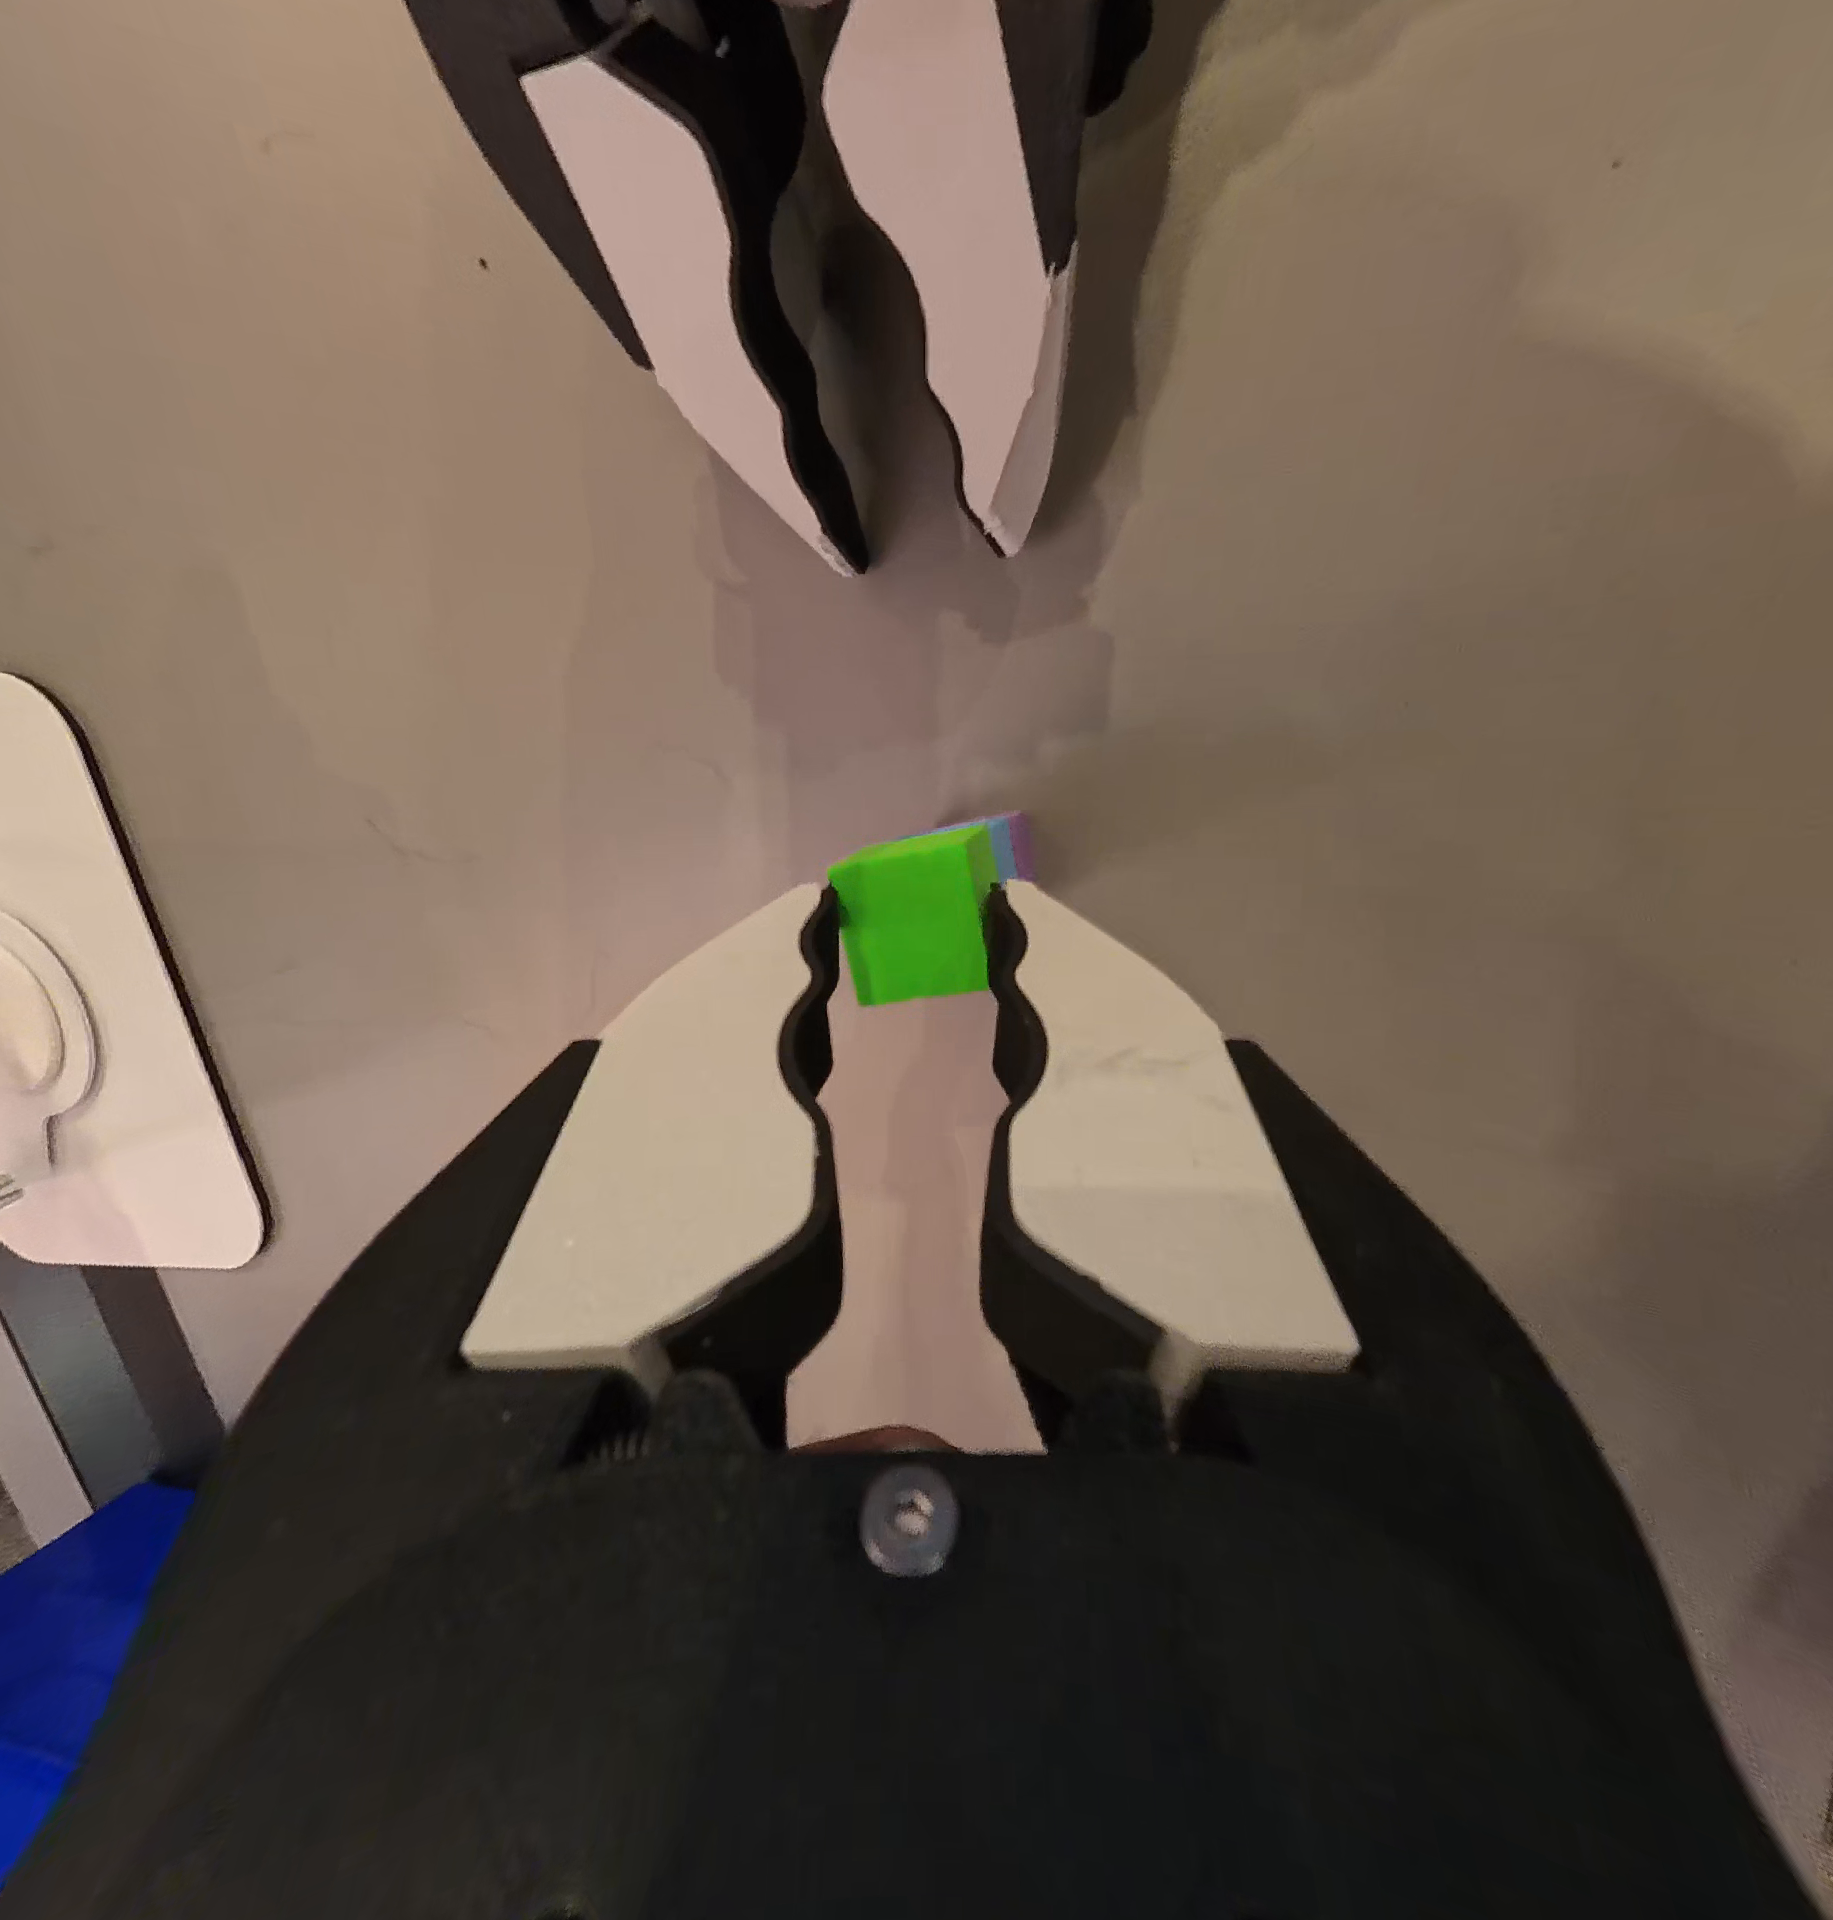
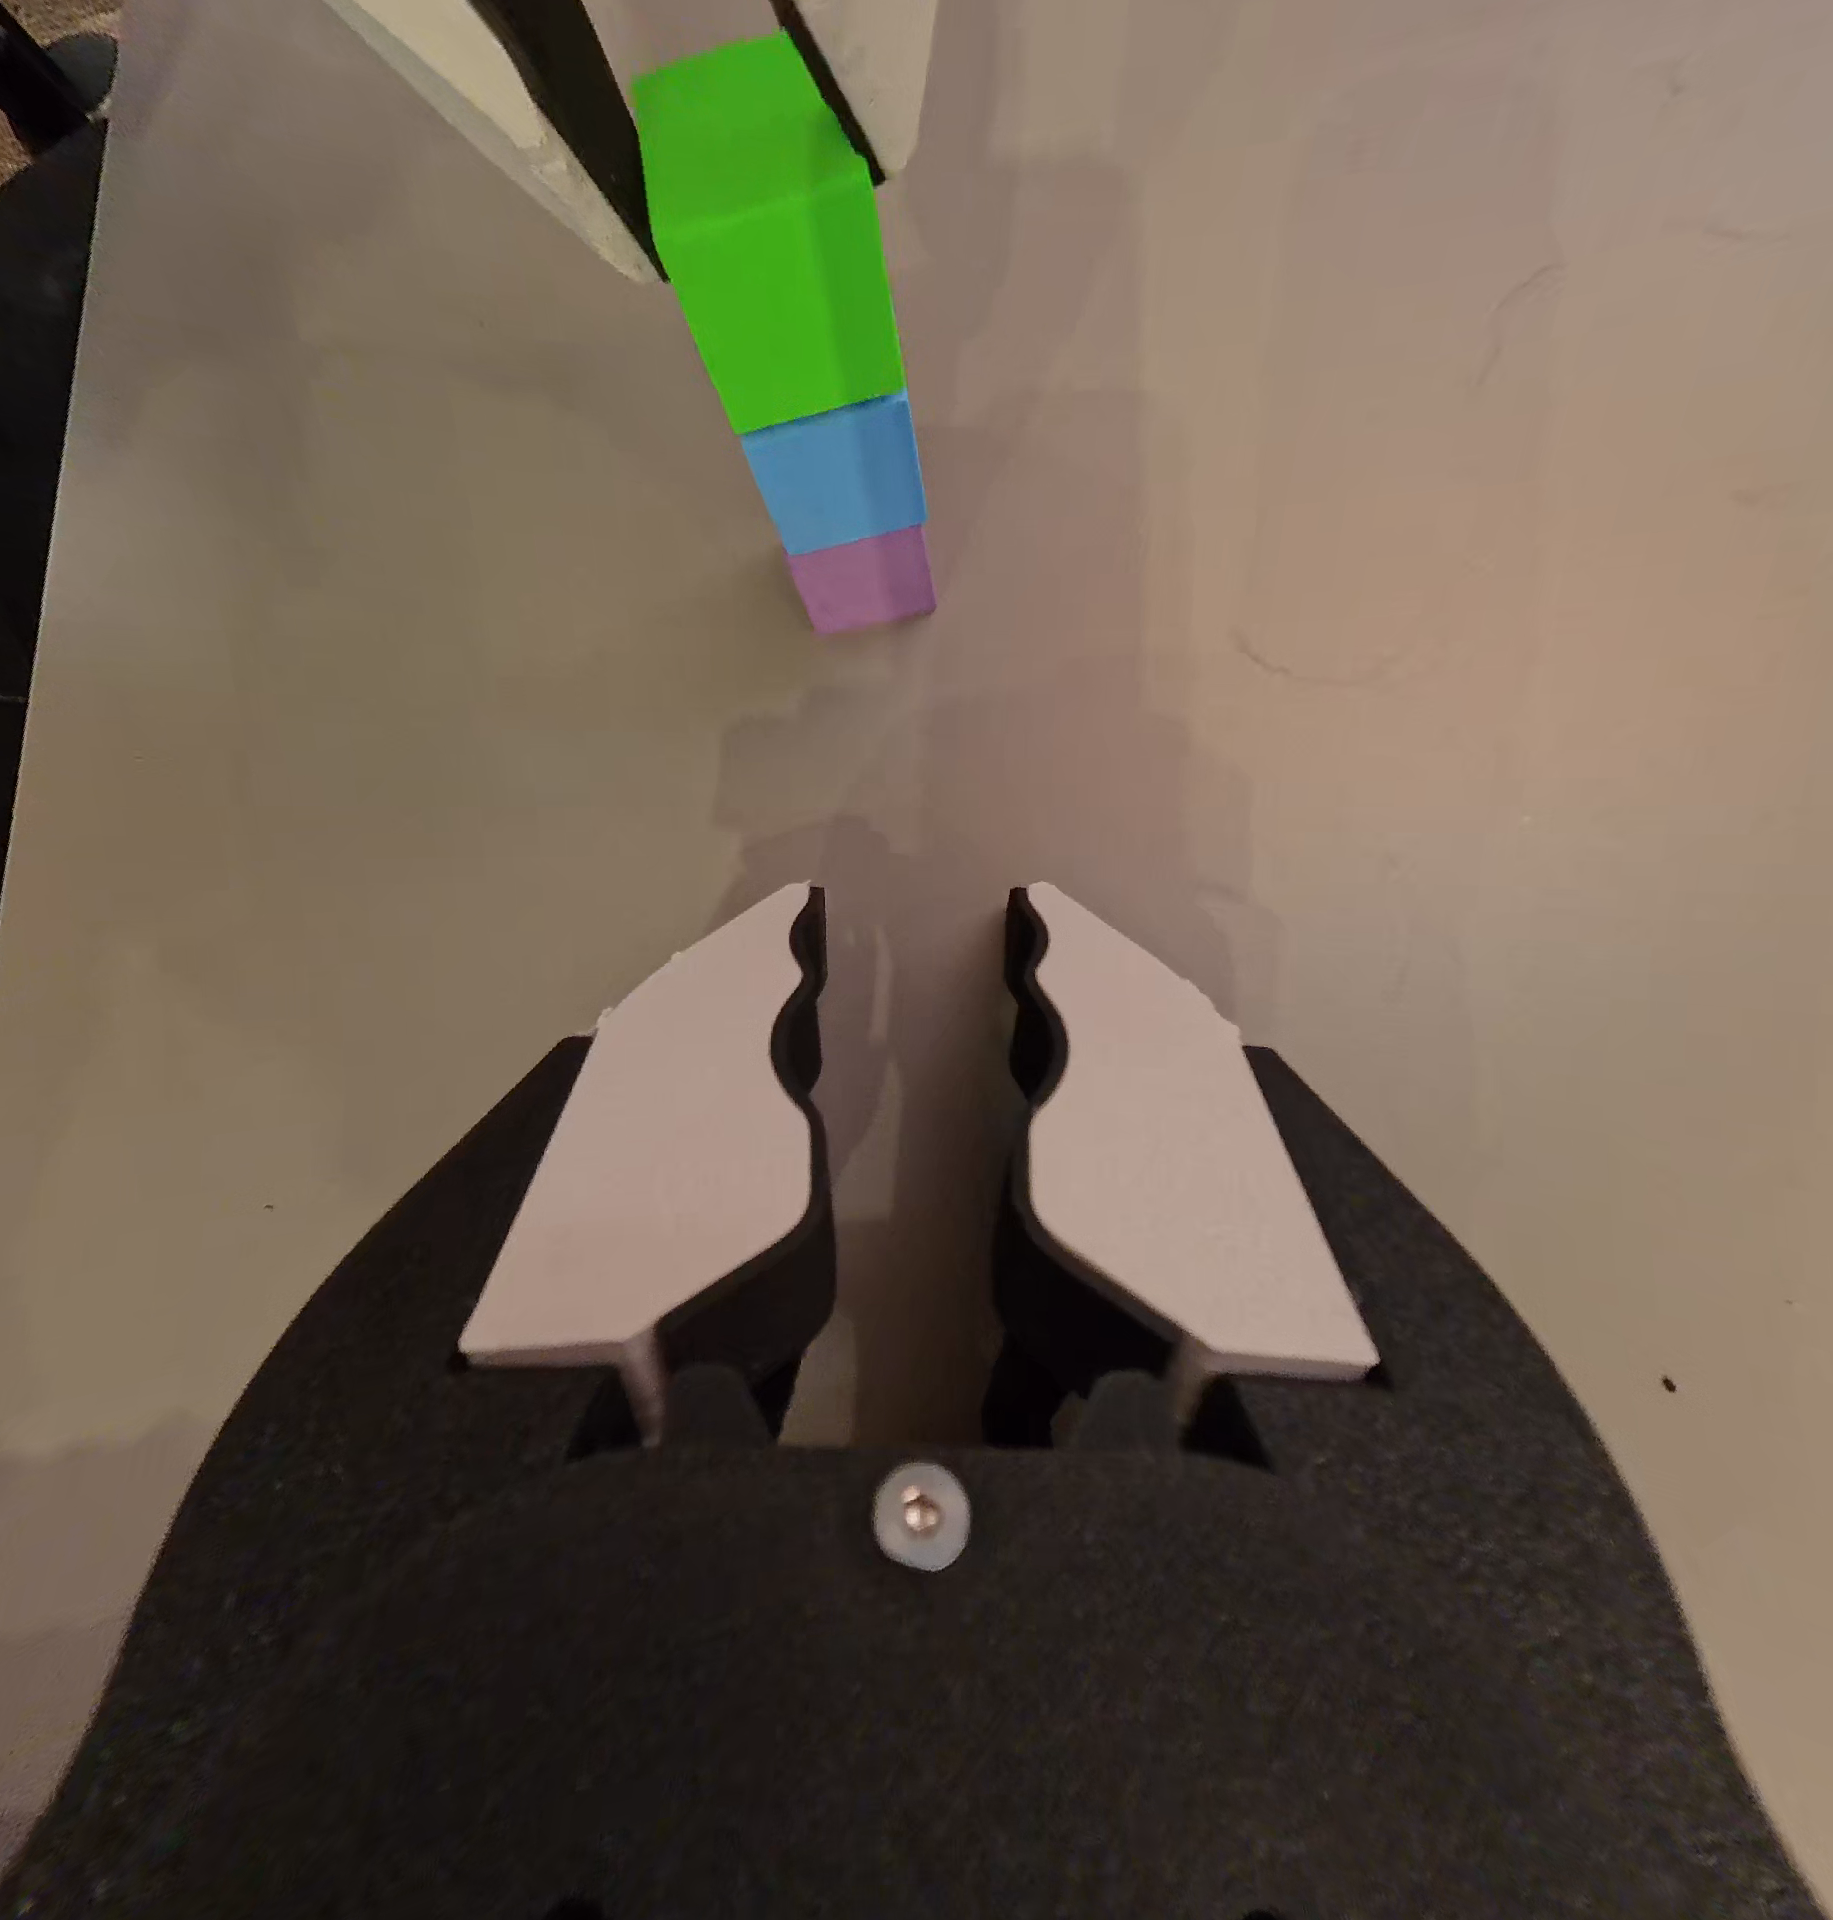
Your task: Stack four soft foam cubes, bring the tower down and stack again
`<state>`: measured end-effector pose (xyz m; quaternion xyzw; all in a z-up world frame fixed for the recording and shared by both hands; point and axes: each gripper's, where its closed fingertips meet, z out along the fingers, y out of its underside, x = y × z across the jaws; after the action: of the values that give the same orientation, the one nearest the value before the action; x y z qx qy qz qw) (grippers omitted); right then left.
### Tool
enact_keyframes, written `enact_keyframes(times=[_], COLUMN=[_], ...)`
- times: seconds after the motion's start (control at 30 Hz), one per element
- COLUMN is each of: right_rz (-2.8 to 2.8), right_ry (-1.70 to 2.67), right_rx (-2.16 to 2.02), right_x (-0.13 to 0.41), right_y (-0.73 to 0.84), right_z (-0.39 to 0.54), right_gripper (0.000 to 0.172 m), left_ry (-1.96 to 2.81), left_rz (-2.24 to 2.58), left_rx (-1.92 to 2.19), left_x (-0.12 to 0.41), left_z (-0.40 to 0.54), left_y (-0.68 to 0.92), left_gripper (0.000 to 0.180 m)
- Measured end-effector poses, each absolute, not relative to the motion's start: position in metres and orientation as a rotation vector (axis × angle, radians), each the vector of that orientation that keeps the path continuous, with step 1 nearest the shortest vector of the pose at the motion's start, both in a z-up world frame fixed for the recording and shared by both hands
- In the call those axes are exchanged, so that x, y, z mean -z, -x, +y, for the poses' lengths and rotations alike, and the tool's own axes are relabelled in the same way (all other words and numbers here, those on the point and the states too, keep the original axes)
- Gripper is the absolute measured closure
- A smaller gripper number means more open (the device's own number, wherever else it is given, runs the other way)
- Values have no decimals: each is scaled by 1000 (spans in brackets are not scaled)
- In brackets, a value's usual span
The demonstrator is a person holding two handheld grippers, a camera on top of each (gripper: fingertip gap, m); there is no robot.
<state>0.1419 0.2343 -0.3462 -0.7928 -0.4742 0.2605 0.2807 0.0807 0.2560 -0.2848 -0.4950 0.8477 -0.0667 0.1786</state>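
- The left gripper [image 1: 912, 904] pinches the top green cube [image 1: 912, 935] between its two black wavy pads; both pads press on the cube's sides at the fingertips.
- The right gripper [image 2: 917, 894] has its fingers spread with bare table showing between them, nothing in its grasp. It hangs above the table, well apart from the tower.
- In the left wrist view the right gripper [image 1: 927, 551] points in from the far side, tips toward the tower, with open table between the two.
- The tower [image 2: 818, 343] stands on the pale table [image 2: 1411, 520]: purple cube [image 2: 865, 592] at the bottom, blue cube [image 2: 839, 478] on it, a second green cube [image 2: 798, 322] above that, and the held green one [image 2: 735, 135] on top.
- From the right wrist view the column leans a little; the cubes sit roughly flush, the top one turned slightly against the one below.
- The cubes are plain, matte and sharp-edged, two bright green, one sky blue, one soft purple.
- Around: a white rounded plate [image 1: 91, 935] with a round knob at the table's left edge, a blue thing [image 1: 50, 1662] below it off the table, and the dark floor [image 2: 8, 416] past the table's edge in the right wrist view.
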Motion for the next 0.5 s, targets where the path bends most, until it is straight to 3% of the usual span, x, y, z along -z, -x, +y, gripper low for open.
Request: enact_keyframes(times=[0.5], right_rz=[-1276], right_ry=[2125], right_rx=[-692], right_x=[346], right_y=[-142], right_z=[234], right_gripper=[139], left_ry=[1399], left_rz=[2408], left_rx=[177], left_x=[288], left_z=[257], left_y=[-81], left_gripper=[152])
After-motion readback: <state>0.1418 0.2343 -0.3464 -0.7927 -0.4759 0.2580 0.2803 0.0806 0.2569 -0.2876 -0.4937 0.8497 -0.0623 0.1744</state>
